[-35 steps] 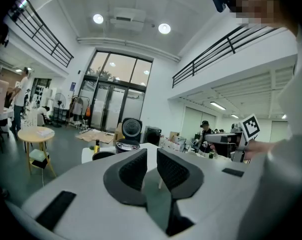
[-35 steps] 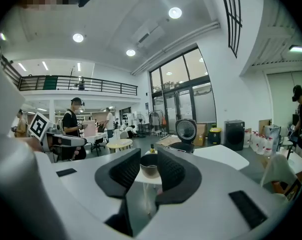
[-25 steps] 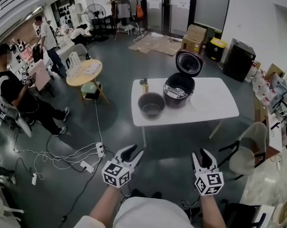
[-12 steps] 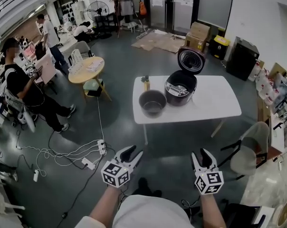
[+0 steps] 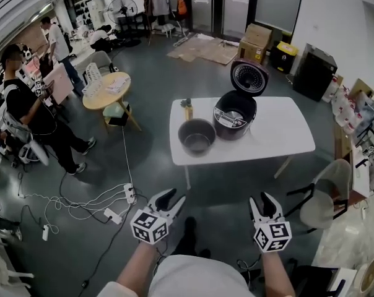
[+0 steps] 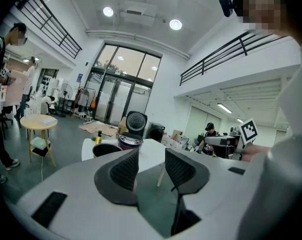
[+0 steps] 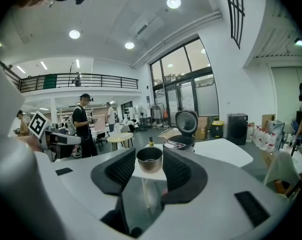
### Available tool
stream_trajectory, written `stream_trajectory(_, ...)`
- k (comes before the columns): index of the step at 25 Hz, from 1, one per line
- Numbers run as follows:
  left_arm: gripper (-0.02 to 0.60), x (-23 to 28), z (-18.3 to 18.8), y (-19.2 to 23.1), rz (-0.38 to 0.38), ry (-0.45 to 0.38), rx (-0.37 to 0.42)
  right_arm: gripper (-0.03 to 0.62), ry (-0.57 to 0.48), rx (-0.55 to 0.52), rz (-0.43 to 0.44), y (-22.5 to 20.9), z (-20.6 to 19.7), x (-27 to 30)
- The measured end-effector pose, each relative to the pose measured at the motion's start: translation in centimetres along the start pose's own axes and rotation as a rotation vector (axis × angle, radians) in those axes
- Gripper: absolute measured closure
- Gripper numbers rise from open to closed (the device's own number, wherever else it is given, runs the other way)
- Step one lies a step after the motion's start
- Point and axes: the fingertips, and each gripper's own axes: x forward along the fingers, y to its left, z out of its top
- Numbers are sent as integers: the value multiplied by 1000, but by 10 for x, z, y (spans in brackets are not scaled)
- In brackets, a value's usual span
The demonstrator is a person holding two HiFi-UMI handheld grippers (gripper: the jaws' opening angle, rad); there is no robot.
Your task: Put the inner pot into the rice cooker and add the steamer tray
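Note:
The dark inner pot (image 5: 197, 136) stands empty on the white table (image 5: 280, 135), left of the rice cooker (image 5: 234, 115). The cooker's lid (image 5: 249, 78) is raised, and something pale lies in its opening; I cannot tell what it is. Both grippers hang well short of the table, over the floor. My left gripper (image 5: 171, 198) is open and empty. My right gripper (image 5: 262, 200) is open and empty too. In the left gripper view the pot (image 6: 106, 149) and cooker (image 6: 130, 141) show far beyond the jaws. In the right gripper view the pot (image 7: 149, 160) shows far off between the fingers (image 7: 122, 170).
A small bottle (image 5: 187, 108) stands at the table's far left corner. Cables and power strips (image 5: 116, 203) lie on the floor to my left. A chair (image 5: 317, 203) stands at the right. A round wooden table (image 5: 106, 91) and people (image 5: 26, 113) are at the left.
The scene has shifted a little in the head view as I move toward the table. Both grippers keep their place low in front of me, open and empty.

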Motion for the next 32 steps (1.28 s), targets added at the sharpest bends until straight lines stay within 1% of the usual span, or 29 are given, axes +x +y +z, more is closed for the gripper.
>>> stream_trajectory(6, 399, 44, 17, 37, -31, 16, 25, 407, 17, -8, -19, -6, 9, 53)
stream_trajectory(18, 399, 132, 64, 115, -117, 45, 43, 407, 36, -16, -75, -21, 39, 160)
stream_trajectory(25, 399, 160, 75, 152, -161, 67, 45, 407, 46, -11, -116, -23, 44, 202)
stream_trajectory(32, 399, 184, 76, 176, -176, 89, 36, 408, 63, -1, -139, -31, 44, 231)
